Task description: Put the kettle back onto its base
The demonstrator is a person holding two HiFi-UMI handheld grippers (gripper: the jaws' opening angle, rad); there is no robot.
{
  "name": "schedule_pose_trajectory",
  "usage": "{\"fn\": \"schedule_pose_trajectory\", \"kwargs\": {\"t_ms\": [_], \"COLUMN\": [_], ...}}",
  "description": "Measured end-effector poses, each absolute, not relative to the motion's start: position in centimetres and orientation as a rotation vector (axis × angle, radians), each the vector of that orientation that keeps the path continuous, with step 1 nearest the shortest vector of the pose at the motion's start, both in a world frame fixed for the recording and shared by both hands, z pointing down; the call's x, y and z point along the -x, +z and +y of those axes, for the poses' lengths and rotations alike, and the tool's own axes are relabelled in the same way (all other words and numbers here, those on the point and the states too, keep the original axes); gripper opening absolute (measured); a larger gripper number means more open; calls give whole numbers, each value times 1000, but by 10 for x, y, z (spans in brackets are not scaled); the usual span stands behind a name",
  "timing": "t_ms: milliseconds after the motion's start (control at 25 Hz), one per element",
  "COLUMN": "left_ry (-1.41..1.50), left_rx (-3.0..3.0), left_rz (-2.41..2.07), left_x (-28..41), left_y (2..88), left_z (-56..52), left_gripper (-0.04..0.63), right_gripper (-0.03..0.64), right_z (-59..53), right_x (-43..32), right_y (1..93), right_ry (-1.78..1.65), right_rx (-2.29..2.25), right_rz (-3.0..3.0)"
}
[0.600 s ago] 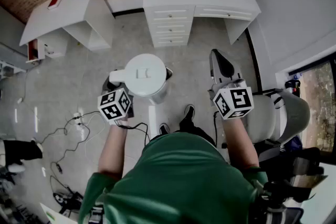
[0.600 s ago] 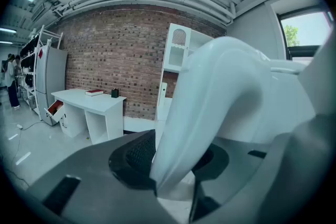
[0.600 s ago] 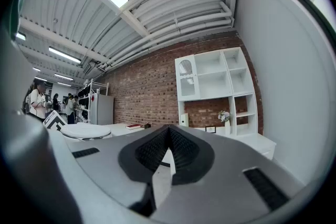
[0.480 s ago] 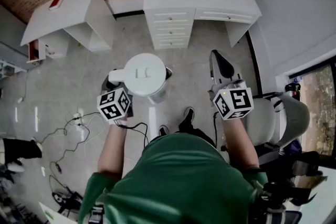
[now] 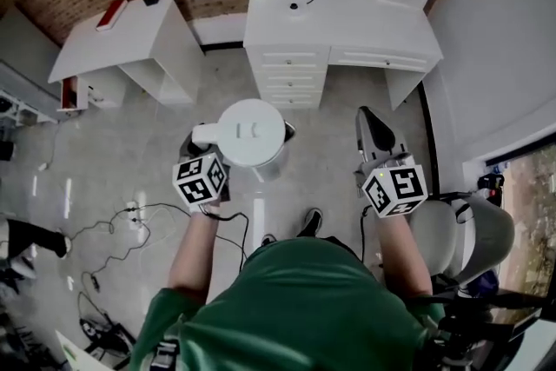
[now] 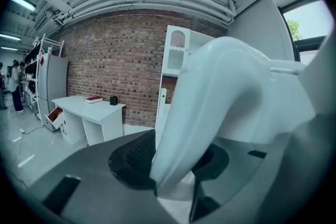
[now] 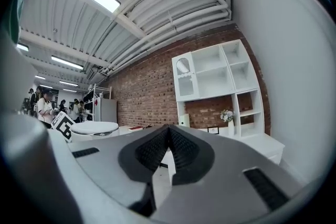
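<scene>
A white kettle [image 5: 250, 131] with a round lid hangs above the floor in front of me, seen from above in the head view. My left gripper [image 5: 202, 145] is shut on the kettle's handle [image 6: 210, 107], which fills the left gripper view between the black pads [image 6: 134, 157]. My right gripper [image 5: 373, 128] is held level to the right of the kettle, apart from it, its jaws shut with nothing in them [image 7: 168, 150]. A small round thing with a cord [image 5: 294, 6] lies on the white desk; I cannot tell whether it is the base.
Ahead stands a white desk [image 5: 347, 26] with drawers and shelves against the brick wall. A white side table [image 5: 130, 26] is at the left. Cables [image 5: 130, 213] trail over the floor at the lower left. A grey chair [image 5: 460, 230] stands at the right.
The view has moved forward toward the white desk, which shows nearer and lower in the frame. The kettle stays held in the left gripper. The right gripper stays shut.
</scene>
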State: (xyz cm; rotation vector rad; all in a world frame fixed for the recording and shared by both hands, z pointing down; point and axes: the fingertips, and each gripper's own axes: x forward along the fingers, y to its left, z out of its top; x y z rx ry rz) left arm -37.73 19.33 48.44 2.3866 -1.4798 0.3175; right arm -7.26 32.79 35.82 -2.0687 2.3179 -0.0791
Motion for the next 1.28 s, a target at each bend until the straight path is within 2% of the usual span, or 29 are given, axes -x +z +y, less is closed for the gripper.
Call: {"fn": "schedule_pose_trajectory", "kwargs": {"t_ms": [600,960,1280], "left_ry": [266,299,257], "left_rx": [-2429,-2430,-2432], "left_rz": [-1498,-1442,-1415], "left_x": [280,238,187], "left_y": [435,460,466], "left_z": [152,108,24], "left_gripper": [161,161,161], "right_gripper": [21,23,21], "right_z": [308,266,189], "right_x": [-40,-71,-120], "right_y": [331,350,351], "right_ry": [-21,-56,-61], "right_rx": [2079,2120,2181], "right_rz": [2230,2232,2223]}}
